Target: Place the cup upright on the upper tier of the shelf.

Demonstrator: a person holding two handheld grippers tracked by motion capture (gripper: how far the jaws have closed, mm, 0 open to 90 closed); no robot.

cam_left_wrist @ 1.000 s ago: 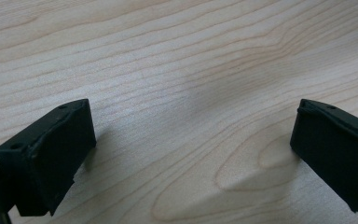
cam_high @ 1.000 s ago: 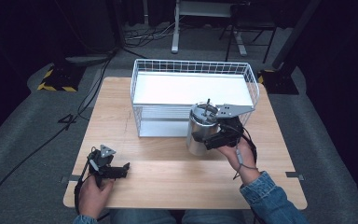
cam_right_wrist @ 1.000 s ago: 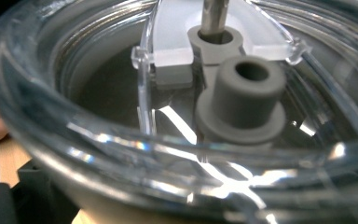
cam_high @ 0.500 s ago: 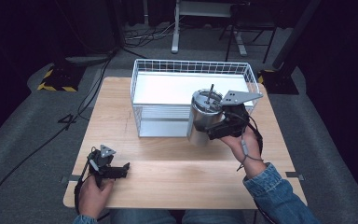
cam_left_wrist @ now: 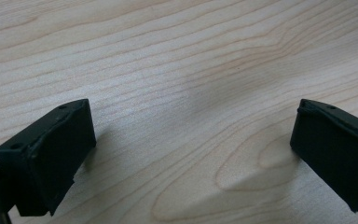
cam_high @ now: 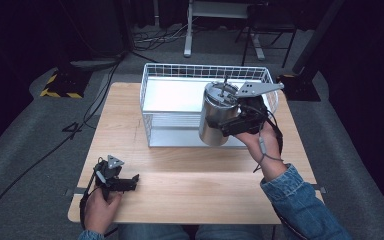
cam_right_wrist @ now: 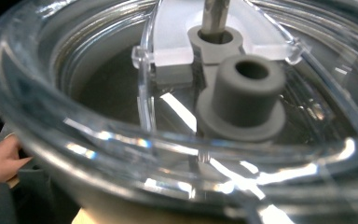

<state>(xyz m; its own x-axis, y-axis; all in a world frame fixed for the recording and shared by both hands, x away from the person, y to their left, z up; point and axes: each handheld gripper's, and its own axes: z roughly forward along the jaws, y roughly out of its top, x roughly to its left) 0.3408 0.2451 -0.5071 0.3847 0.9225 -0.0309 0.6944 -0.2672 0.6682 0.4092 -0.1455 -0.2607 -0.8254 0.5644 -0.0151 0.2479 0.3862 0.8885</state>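
Observation:
A steel canister (cam_high: 219, 117) with a clear lid hangs tilted above the front right of the white wire basket (cam_high: 180, 67). My right gripper (cam_high: 236, 123) is shut on its side near the rim, its grey plate sticking out over the basket. In the right gripper view the clear lid (cam_right_wrist: 121, 140) is very close, with a grey knob (cam_right_wrist: 244, 98) and a metal rod (cam_right_wrist: 214, 14) at its centre. My left gripper (cam_high: 129, 181) rests low at the table's front left. Its jaws stand wide open over bare wood (cam_left_wrist: 191, 140), holding nothing.
The basket stands at the back middle of the wooden table (cam_high: 190, 185), with a white floor inside. Cables and a chair base lie on the dark floor beyond the table. A striped floor marker (cam_high: 60, 90) sits at the far left.
My right gripper has lifted the canister from the table in front of the basket and carried it up and away, over the basket's front right. The left gripper has not moved.

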